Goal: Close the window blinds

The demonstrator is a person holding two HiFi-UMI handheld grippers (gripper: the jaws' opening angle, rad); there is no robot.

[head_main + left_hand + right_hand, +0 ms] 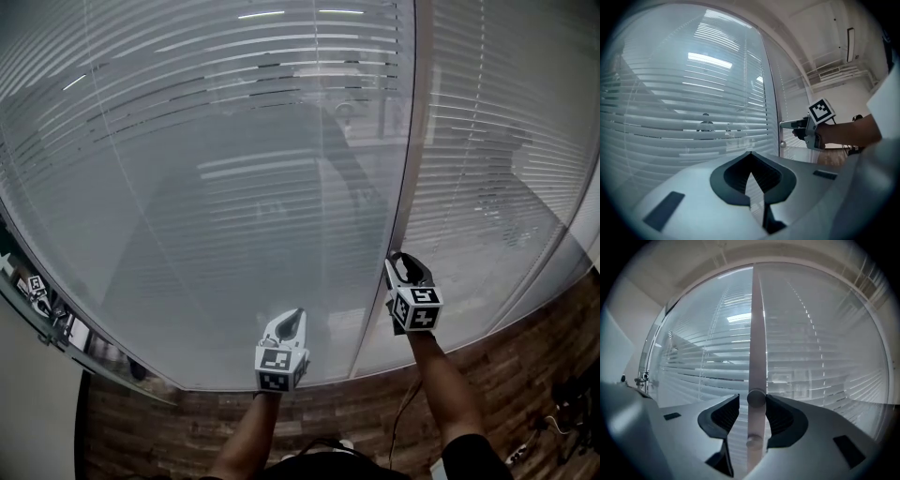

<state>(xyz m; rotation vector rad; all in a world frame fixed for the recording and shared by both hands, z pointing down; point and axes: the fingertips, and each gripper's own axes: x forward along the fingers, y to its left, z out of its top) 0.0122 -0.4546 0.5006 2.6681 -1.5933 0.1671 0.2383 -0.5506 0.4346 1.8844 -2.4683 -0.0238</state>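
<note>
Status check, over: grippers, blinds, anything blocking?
Left gripper shut, empty. Right gripper open, frame knob between its jaws, not pinched. Blinds part open, see-through. Nothing in the way.

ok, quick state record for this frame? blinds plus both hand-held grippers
blinds: down, gaps between slats
left hand-held gripper: shut, empty, clear of the knob
right hand-held gripper: open, knob between jaws
knob: on upright post
</note>
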